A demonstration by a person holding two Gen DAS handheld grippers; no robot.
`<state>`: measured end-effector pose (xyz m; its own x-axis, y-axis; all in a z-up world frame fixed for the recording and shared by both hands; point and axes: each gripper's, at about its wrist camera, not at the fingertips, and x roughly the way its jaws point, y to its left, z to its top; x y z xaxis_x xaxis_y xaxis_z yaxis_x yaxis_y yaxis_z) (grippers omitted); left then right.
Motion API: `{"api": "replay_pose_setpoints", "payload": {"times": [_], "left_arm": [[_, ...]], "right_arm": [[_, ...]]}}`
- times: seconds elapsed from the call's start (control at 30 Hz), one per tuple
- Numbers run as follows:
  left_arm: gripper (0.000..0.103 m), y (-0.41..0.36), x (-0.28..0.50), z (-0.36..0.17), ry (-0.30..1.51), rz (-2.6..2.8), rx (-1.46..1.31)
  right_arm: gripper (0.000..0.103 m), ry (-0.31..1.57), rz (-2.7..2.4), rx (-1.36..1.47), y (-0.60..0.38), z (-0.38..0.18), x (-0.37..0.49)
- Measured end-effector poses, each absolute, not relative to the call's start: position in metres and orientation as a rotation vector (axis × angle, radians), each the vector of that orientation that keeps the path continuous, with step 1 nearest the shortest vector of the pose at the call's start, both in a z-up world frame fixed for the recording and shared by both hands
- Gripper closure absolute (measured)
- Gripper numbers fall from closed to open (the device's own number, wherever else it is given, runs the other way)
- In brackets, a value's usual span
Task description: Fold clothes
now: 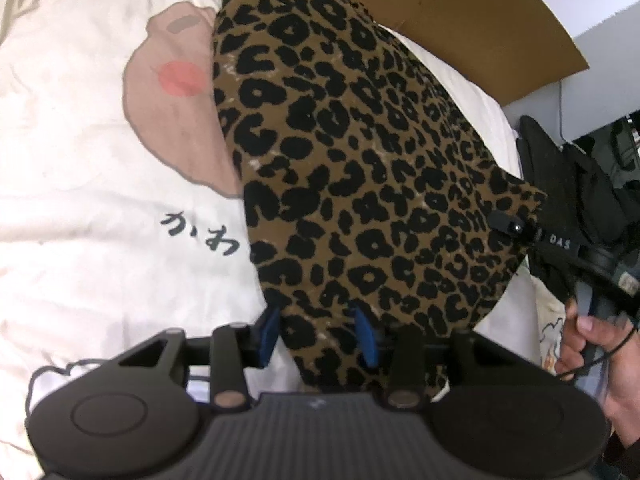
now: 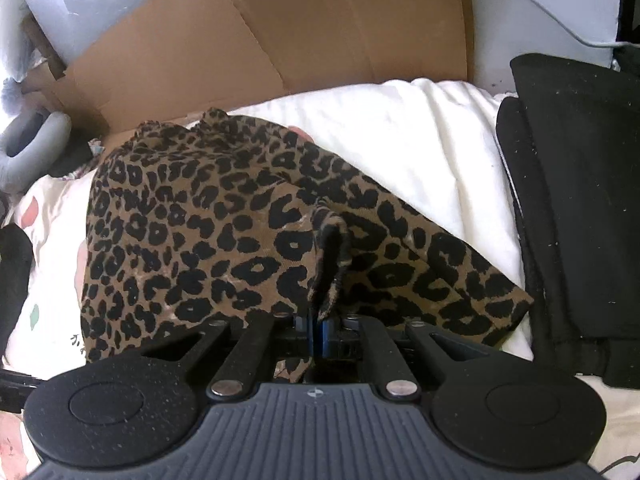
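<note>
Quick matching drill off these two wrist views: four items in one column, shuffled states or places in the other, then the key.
Items
1. left gripper
2. right gripper
3. cardboard sheet
4. black garment

States or places
A. lies at the right edge of the white bedding
B. fingers apart, leopard-print cloth between them
C. stands behind the bedding
D. fingers closed on a fold of the cloth

Pairs: 1-B, 2-D, 3-C, 4-A
</note>
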<state>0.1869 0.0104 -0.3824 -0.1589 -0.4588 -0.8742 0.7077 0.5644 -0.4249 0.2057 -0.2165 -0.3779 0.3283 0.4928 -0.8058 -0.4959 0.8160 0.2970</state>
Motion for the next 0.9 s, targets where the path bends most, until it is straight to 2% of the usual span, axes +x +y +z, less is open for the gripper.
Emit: {"api": "replay_pose_setpoints", "payload": {"times": [0.53, 0.9], "left_arm": [[0.058, 0.013, 0.175, -0.381, 1.399, -1.092, 0.238], [0.057, 0.007, 0.161, -0.395, 1.449, -1.116, 0.304]], "right_arm": [[0.102, 0.944, 0.638, 0.107, -0.241, -0.337, 0.217], [0.102, 1.082, 0.534, 0.203, -0.269, -0.379, 0.219]]}}
